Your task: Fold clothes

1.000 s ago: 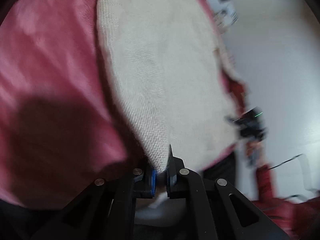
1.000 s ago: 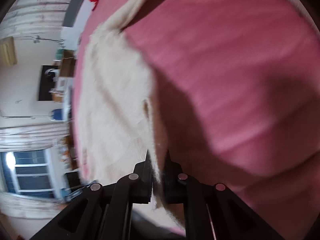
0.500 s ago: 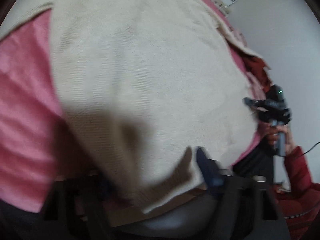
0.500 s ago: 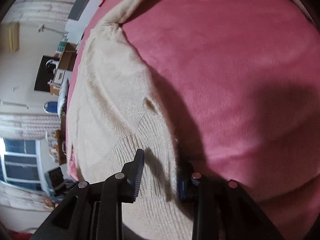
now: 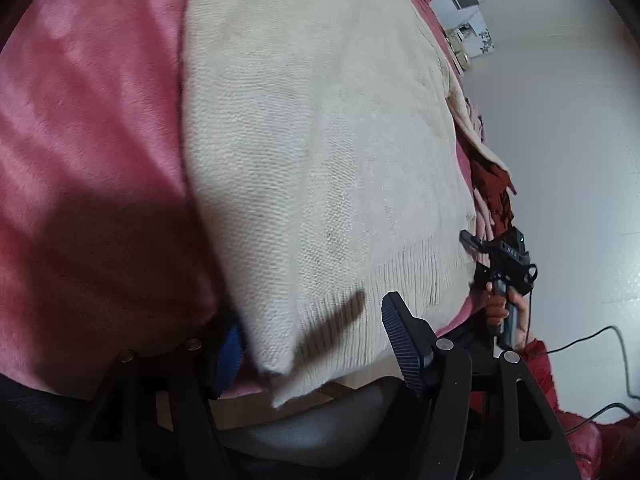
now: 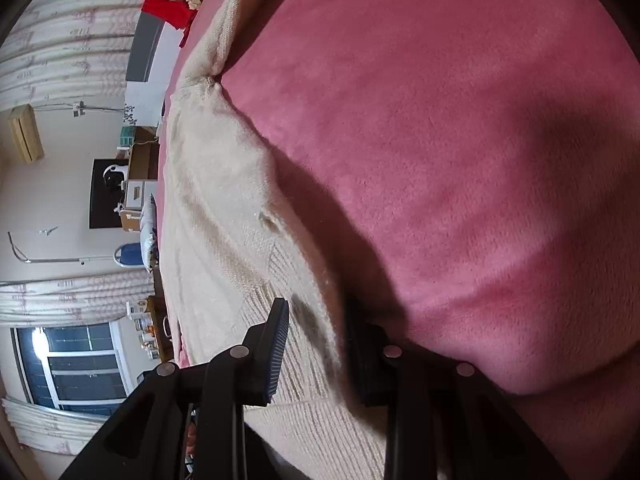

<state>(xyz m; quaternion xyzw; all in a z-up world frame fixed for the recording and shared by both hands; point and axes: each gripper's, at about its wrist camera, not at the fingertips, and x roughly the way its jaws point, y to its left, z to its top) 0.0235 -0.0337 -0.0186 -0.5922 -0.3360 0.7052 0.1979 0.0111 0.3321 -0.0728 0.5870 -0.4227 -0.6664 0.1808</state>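
Here: one cream sweater (image 5: 320,140) on pink blanket (image 5: 88,128); two tools, left tool (image 5: 316,332) and right tool (image 6: 316,344), seemingly both released.

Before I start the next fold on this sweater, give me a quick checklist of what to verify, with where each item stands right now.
1. Left hand-held gripper open: ok, jaws spread wide.
2. Right hand-held gripper open: ok, jaws apart.
3. Sweater released: ok, its ribbed hem lies between the open jaws, unclamped.
4. Sweater flat on the pink blanket: ok for the body in view; the far end is out of sight.
5. Hem corner on the bed: not ok, the corner by the left gripper hangs past the edge.
6. Sleeves tucked: cannot tell.
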